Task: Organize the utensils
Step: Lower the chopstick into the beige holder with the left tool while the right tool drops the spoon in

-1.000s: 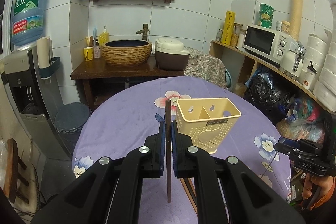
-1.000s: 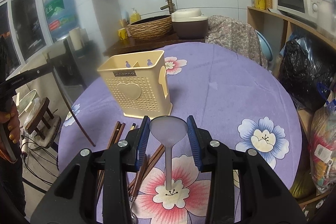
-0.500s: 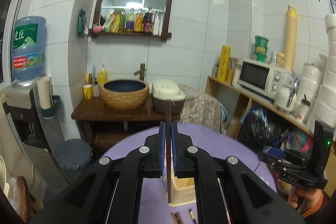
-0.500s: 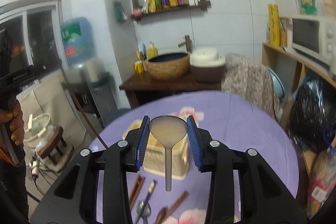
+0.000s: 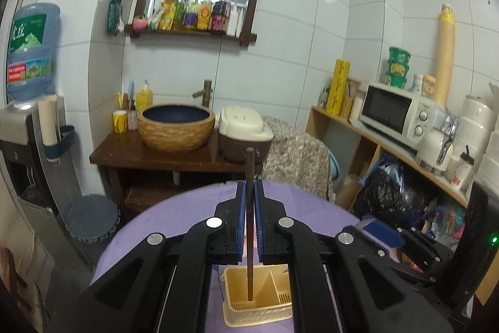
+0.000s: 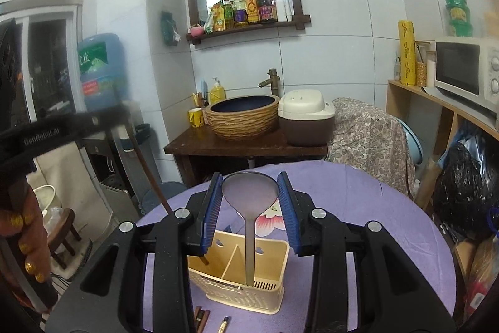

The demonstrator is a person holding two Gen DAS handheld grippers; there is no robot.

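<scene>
- Your left gripper [image 5: 249, 192] is closed tight on a thin dark brown wooden chopstick [image 5: 249, 227]. The stick stands almost upright; its lower tip hangs over the left compartment of the cream plastic utensil holder [image 5: 259, 306].
- Your right gripper [image 6: 249, 195] is closed only halfway, its blue pads pressing the round bowl of a grey translucent plastic spoon [image 6: 249, 192]. The bowl is on top, and the long handle points straight down toward the right compartment of the holder [image 6: 268, 252]. I cannot tell if the handle tip is already inside.
- The holder stands on a round table with a purple flowered cloth [image 6: 358, 198]. A slanted divider wall splits it in two parts.
- Behind the table you see a dark wooden washstand with a woven basin [image 5: 176, 127], a rice cooker [image 5: 244, 133] and, on the right shelf, a white microwave oven [image 5: 393, 111].
- Only the right wrist view shows more brown chopsticks [image 6: 201, 317] lying on the cloth just in front of the holder, and your left hand [image 6: 28, 239] beside the table.
- Only the left wrist view shows the right gripper's body from the side, with a green light.
</scene>
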